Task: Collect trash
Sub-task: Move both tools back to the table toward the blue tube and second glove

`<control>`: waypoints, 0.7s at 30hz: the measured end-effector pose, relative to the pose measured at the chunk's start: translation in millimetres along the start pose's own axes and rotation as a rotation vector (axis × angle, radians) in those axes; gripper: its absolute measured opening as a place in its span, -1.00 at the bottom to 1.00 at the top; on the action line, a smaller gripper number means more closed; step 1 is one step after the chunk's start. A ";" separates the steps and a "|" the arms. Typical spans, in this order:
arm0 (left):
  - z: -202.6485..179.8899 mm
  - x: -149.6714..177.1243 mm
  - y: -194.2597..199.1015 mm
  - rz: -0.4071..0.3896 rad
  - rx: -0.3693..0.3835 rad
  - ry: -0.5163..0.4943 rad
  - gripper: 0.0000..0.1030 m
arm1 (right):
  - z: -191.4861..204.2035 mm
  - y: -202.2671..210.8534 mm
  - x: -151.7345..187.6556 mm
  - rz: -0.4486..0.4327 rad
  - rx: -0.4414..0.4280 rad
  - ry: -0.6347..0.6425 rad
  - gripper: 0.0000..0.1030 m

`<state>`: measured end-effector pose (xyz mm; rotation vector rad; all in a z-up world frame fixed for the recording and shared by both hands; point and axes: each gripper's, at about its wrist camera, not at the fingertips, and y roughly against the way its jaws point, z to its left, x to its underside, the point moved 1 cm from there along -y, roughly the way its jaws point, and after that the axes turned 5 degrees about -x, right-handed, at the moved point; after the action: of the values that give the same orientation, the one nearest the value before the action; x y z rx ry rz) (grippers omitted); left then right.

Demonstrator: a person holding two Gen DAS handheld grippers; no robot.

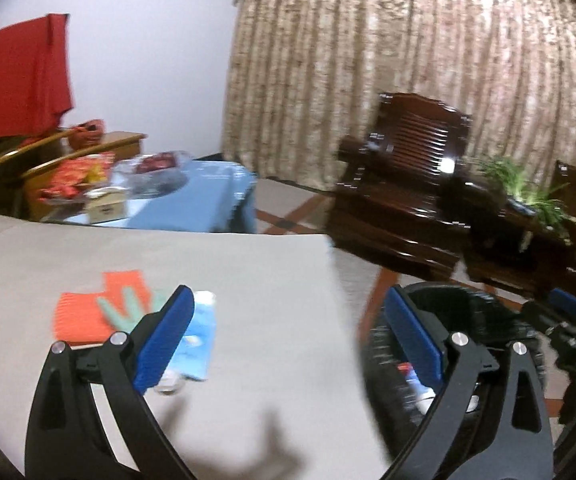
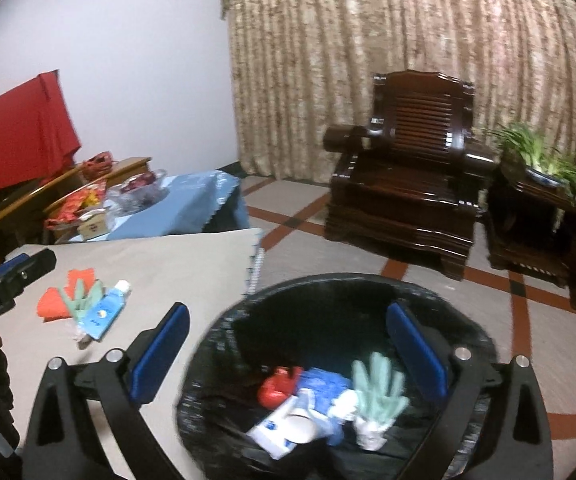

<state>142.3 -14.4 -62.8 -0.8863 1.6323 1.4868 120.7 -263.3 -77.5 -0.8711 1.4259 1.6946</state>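
One glove (image 2: 379, 392) beneath open right hand-held gripper (image 2: 288, 344)

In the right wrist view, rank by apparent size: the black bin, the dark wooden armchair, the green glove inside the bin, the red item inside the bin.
1. black bin, though it is nearest the camera
2. dark wooden armchair
3. green glove
4. red item
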 end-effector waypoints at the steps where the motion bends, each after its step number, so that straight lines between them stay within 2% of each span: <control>1: 8.5 0.8 1.1 0.000 -0.018 0.005 0.81 | 7.7 -3.5 0.4 0.002 -0.013 0.006 0.88; 10: 83.0 9.1 4.0 0.016 -0.151 0.062 0.81 | 72.7 -41.1 1.2 0.030 -0.111 0.077 0.88; 21: 137.4 31.7 -10.7 0.063 -0.220 0.102 0.81 | 125.9 -84.1 6.0 0.075 -0.169 0.108 0.88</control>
<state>146.3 121.2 -102.6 -1.0547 1.6022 1.7144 186.3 -129.4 -104.4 -1.0267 1.4171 1.8704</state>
